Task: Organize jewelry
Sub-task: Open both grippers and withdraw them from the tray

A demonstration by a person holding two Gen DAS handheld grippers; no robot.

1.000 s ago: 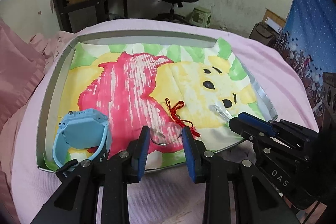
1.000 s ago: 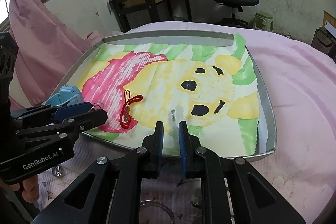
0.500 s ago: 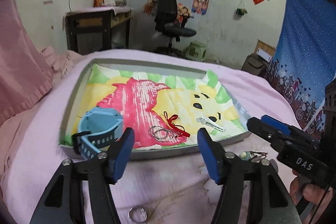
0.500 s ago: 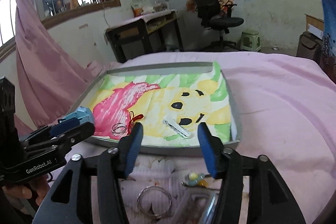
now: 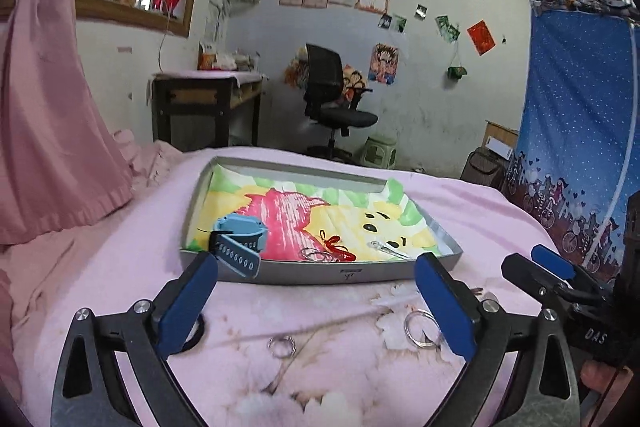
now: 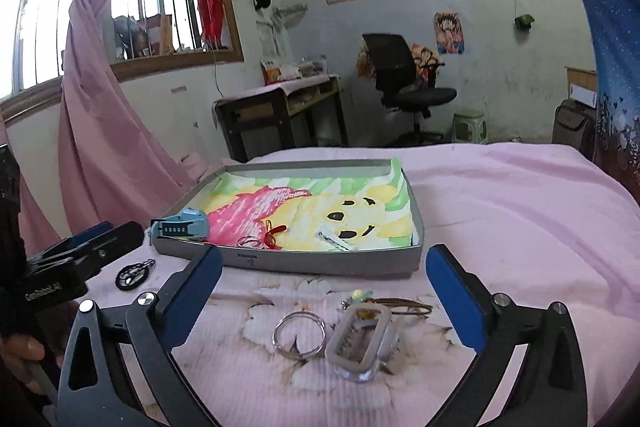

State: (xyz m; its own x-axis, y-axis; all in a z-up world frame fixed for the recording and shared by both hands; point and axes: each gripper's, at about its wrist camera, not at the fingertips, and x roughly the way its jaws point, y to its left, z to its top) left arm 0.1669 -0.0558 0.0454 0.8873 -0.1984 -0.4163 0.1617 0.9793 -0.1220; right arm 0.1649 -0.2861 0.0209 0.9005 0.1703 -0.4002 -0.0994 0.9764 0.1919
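A grey tray (image 5: 320,273) (image 6: 320,263) lined with a cartoon cloth sits on the pink bed. It holds a blue watch (image 5: 240,233) (image 6: 182,227), silver rings (image 5: 316,255) (image 6: 250,241), a red cord (image 5: 336,247) (image 6: 274,233) and a silver clip (image 5: 388,249) (image 6: 334,241). My left gripper (image 5: 316,303) is open and empty in front of the tray, above a small ring (image 5: 282,345). My right gripper (image 6: 324,301) is open and empty above a silver bangle (image 6: 299,333) and a clear hair claw (image 6: 362,341).
A dark ring (image 6: 134,273) lies left of the tray's front. A beaded charm with a brown cord (image 6: 384,301) lies by the claw. Pink curtain (image 5: 48,115) hangs at left; a desk (image 6: 280,115) and office chair (image 6: 404,75) stand beyond the bed.
Both grippers have opened wide and drawn back from the tray to the bed in front of it. The rings and clip stay in the tray.
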